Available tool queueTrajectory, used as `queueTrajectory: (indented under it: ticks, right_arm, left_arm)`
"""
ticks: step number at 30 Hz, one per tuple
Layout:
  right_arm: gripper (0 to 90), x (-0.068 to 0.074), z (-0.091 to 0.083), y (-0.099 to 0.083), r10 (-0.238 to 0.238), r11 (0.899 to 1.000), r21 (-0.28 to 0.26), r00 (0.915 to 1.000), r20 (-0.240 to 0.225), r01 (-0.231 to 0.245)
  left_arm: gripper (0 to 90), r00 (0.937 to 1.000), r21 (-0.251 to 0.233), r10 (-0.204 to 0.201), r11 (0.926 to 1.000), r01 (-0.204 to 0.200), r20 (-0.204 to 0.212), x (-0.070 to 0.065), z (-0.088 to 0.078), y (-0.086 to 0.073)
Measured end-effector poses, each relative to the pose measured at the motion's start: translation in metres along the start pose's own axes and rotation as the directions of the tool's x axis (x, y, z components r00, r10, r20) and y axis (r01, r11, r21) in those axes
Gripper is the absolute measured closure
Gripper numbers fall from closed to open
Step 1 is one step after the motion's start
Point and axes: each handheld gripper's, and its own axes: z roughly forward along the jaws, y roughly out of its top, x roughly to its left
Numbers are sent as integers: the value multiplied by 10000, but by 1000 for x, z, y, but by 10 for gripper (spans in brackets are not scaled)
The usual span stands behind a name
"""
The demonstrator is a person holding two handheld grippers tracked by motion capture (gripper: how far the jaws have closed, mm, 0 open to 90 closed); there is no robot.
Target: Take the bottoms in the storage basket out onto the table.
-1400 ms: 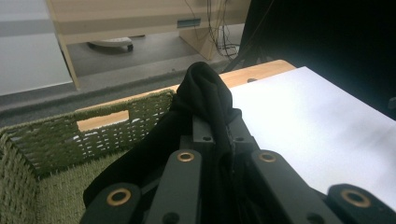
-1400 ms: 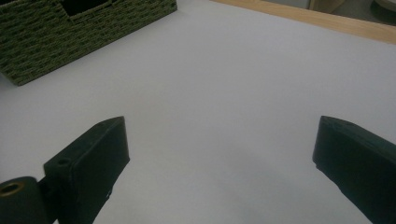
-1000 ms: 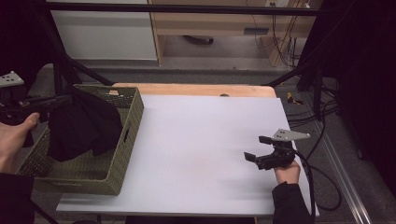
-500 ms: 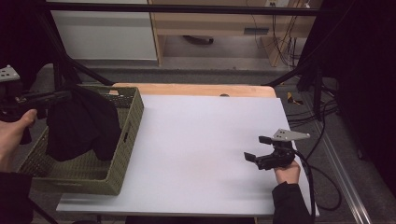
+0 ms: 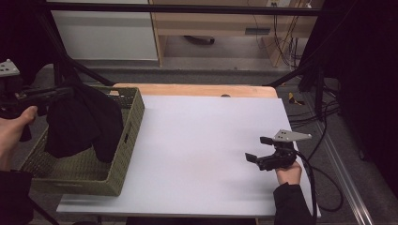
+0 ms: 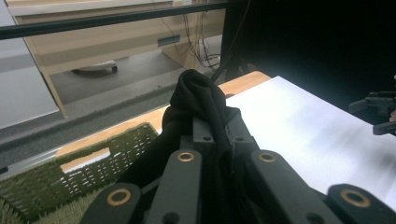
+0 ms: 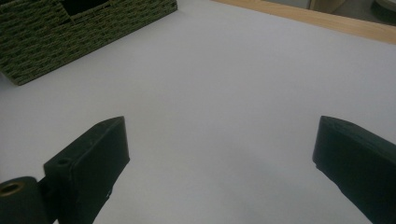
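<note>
Higher now, black cloth point(image 5: 82, 124) hanging lengthwise

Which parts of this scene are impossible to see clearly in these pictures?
- Basket floor, high view: the hanging black cloth covers much of it, so other contents cannot be told.
- Left gripper tips, left gripper view: the cloth bunches over them.
- Kind of garment: folds hide its shape.
- Person's left hand, high view: cut off by the left edge.
- Right gripper, right gripper view: the bottom edge cuts off its body.
</note>
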Motion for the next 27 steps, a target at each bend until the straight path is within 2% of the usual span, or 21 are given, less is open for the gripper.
queueTrajectory:
  ticks: [14, 27]
  right_arm:
    - [41, 0, 0, 0, 19, 10000, -5, 10000, -12, -19]
    - [41, 0, 0, 0, 22, 10000, -10, 10000, -9, -22]
  left_arm:
    - [856, 9994, -55, 240, 9997, -239, 234, -11, 5, 14]
    - [856, 9978, -559, 384, 9978, -354, 546, -20, 10, 25]
